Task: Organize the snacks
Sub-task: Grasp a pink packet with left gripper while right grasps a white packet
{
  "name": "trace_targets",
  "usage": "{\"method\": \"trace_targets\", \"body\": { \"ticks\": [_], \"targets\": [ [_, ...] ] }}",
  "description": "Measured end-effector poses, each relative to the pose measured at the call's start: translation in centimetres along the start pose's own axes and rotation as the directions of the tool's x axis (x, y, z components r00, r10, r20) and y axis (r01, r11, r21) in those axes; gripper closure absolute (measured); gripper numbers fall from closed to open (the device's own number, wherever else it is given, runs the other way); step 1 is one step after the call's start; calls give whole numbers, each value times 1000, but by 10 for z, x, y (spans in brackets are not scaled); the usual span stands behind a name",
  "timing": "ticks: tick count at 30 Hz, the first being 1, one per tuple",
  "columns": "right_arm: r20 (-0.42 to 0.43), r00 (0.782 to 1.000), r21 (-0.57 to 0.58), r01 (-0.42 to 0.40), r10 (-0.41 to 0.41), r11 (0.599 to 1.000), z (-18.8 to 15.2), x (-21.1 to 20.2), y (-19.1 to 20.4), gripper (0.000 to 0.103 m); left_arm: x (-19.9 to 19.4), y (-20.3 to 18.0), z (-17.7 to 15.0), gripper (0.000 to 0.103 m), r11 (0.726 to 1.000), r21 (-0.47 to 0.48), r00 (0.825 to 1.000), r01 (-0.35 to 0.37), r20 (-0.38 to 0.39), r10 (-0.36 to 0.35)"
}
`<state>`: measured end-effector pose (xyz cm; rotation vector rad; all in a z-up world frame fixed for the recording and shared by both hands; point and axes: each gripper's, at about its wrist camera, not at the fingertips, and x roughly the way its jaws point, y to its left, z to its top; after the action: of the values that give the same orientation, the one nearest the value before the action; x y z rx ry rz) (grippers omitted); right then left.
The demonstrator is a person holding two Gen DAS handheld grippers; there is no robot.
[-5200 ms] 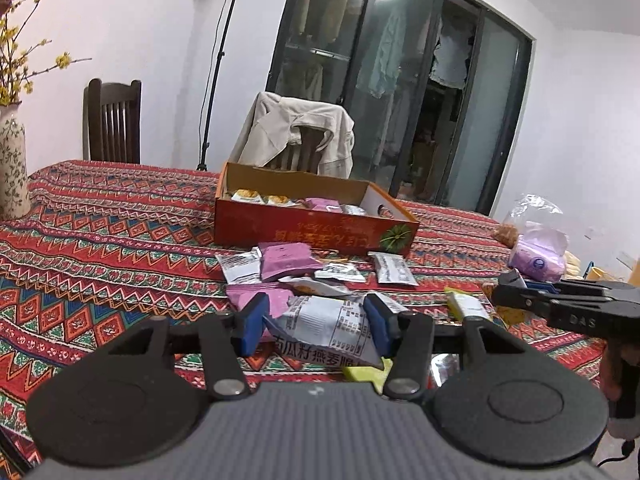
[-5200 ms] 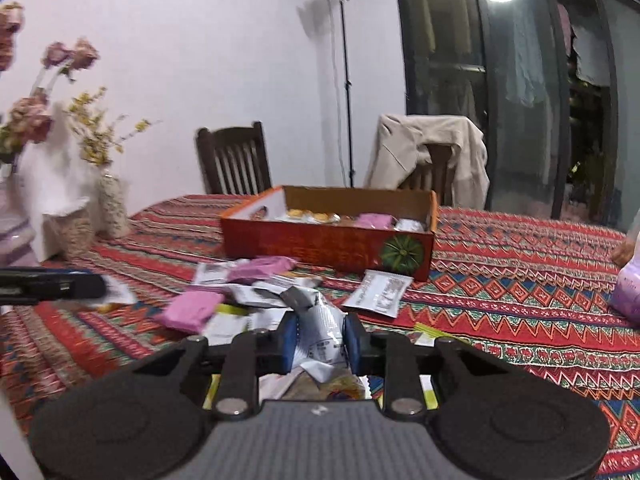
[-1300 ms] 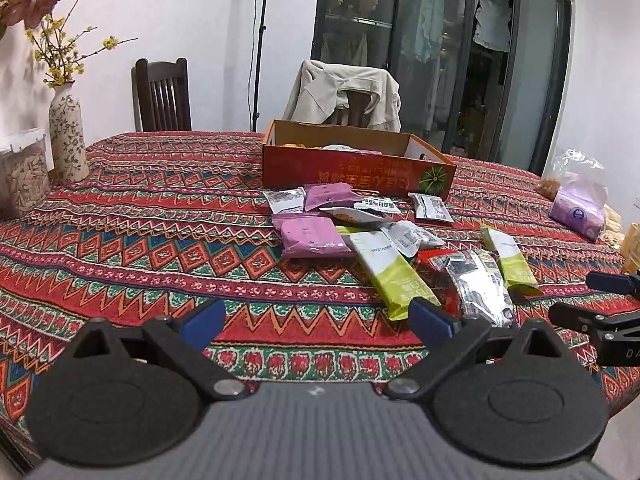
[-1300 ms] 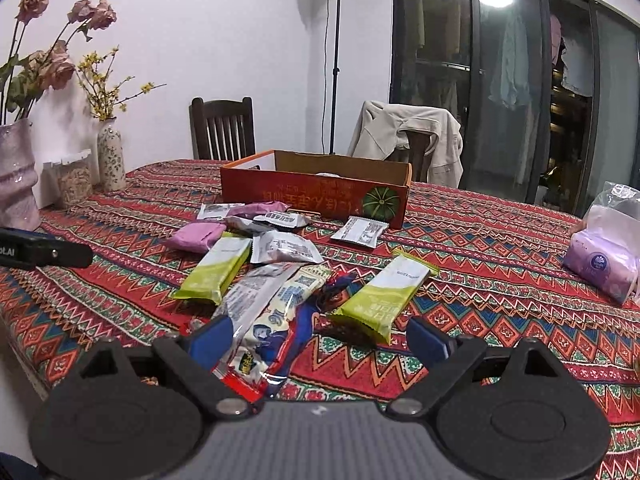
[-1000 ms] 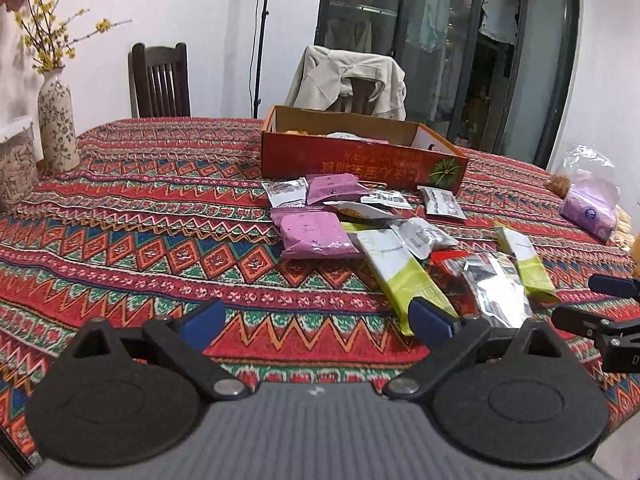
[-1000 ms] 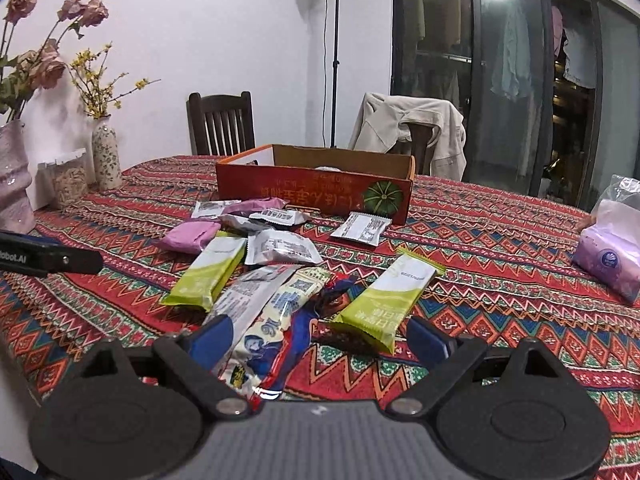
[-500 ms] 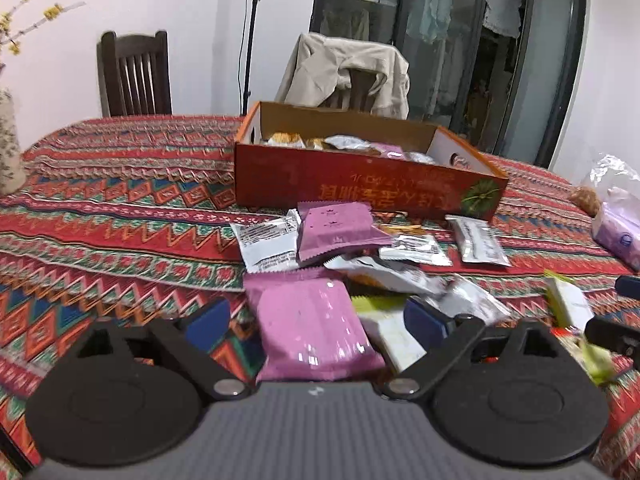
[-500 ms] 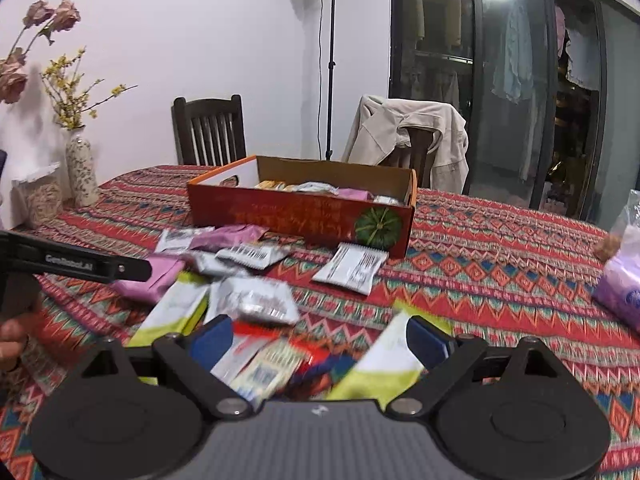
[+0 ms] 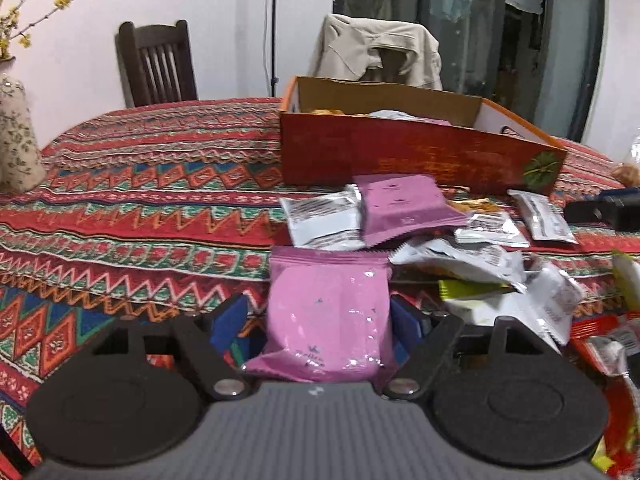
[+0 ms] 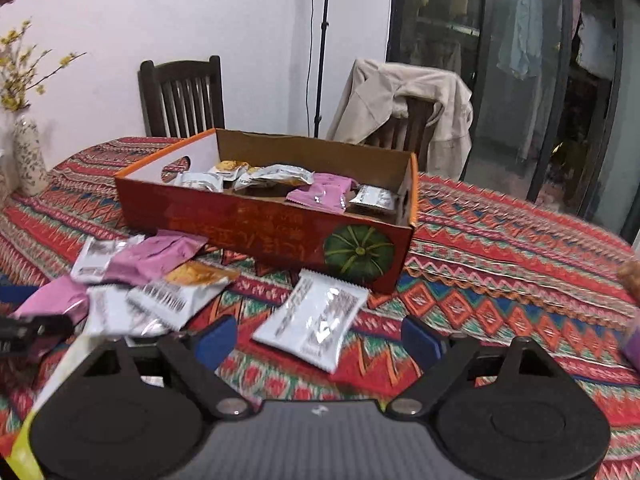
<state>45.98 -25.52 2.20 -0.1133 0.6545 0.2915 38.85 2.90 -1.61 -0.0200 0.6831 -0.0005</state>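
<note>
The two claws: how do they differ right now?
The left claw straddles a pink snack packet, fingers close beside it; the right claw spreads wider, over a silver packet lying flat on the tablecloth. Both are open, pointing toward the orange box.

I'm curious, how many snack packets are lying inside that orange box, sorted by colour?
Silver packets: 3
Pink packet: 1
Golden biscuit packet: 1
Total: 5 showing inside the box in the right wrist view. The near wall may hide more.
</note>
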Motion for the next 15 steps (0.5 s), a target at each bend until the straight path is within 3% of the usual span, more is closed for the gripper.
{"method": "trace_targets", "body": {
  "ticks": [3,5,6,12,15],
  "targets": [
    [-43,998,62,-40,43,997,11,31,-7,18,1,0,2,27,1000,-2,1000,24,6,-24],
    [-76,996,89,-42,49,995,15,50,-10,19,1,-1,1,40,1000,12,1000,22,13,-22],
    [-92,995,97,-33,42,995,16,57,-10,19,0,-2,1,40,1000,23,1000,20,13,-20],
    [-116,993,71,-7,15,997,11,69,-5,56,-15,4,-3,40,999,-24,999,47,13,-47],
    [-118,992,48,-29,35,998,5,60,-2,61,-33,5,-9,40,998,-32,998,55,29,-54]
  ]
}}
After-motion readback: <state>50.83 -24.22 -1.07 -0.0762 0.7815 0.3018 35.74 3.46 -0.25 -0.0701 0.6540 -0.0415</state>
